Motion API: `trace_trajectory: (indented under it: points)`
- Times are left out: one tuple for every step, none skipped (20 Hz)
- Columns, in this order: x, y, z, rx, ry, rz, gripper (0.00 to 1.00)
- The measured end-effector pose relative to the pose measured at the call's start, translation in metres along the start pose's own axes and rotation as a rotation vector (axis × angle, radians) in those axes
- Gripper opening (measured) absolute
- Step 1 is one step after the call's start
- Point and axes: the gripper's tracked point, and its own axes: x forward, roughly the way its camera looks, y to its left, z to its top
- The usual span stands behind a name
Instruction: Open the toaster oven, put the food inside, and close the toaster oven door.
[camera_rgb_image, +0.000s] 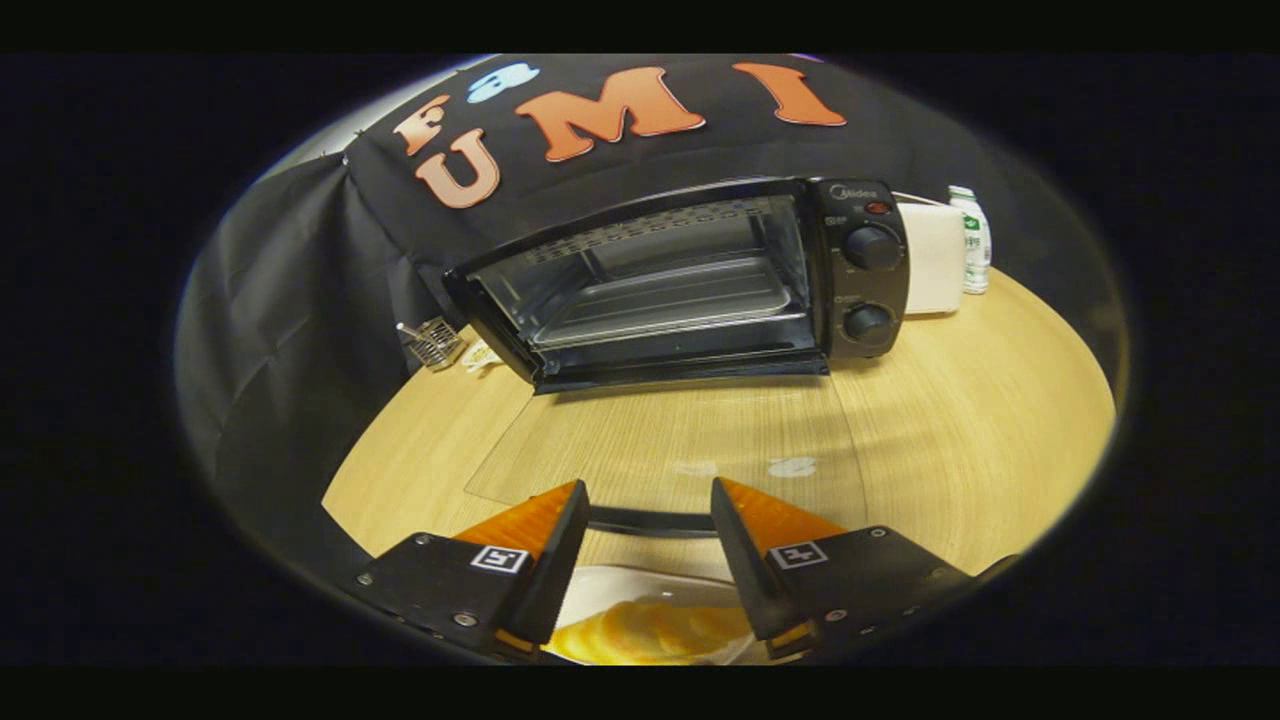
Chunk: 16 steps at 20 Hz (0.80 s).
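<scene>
The black toaster oven (690, 280) stands on the wooden table (980, 420), beyond my fingers. Its glass door (680, 440) is swung fully down and lies flat over the table, with the dark handle bar (650, 521) just ahead of my fingertips. Inside the oven a metal tray (665, 300) sits bare. Two knobs (870, 247) are on its right panel. My gripper (648, 485) is open, with nothing pressed between its fingers. Low between the fingers, near their base, lies a white plate (640, 580) with yellow food (650, 632) on it.
A white box (932, 258) and a small white bottle (970, 240) stand right of the oven. A little wire rack (432, 342) and a pale scrap (482, 355) lie at its left. Black cloth (280, 330) walls in the table's back and left.
</scene>
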Motion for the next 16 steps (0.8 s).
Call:
trace_trajectory:
  points:
    - [-0.011,0.002,-0.001,0.0,-0.016,-0.005,0.76]
    - [-0.022,0.006,-0.005,0.016,-0.025,-0.004,0.76]
    - [-0.035,0.015,-0.013,0.036,-0.029,0.006,0.77]
    - [-0.046,0.02,-0.02,0.064,-0.035,0.003,0.79]
    - [-0.053,0.023,-0.029,0.093,-0.046,-0.011,0.81]
    - [-0.059,0.028,-0.039,0.121,-0.051,-0.027,0.86]
    - [-0.064,0.033,-0.052,0.147,-0.046,-0.043,0.86]
    - [-0.067,0.036,-0.063,0.157,-0.041,-0.064,0.86]
    - [-0.07,0.035,-0.072,0.146,-0.039,-0.097,0.86]
    - [-0.075,0.031,-0.075,0.135,-0.054,-0.136,0.86]
    - [-0.081,0.028,-0.076,0.128,-0.083,-0.177,0.87]
    - [-0.086,0.026,-0.079,0.112,-0.093,-0.216,0.86]
    - [-0.09,0.027,-0.084,0.099,-0.095,-0.239,0.86]
    - [-0.093,0.027,-0.087,0.098,-0.101,-0.258,0.86]
    - [-0.097,0.03,-0.087,0.09,-0.106,-0.265,0.87]
    - [-0.1,0.032,-0.085,0.065,-0.114,-0.267,0.86]
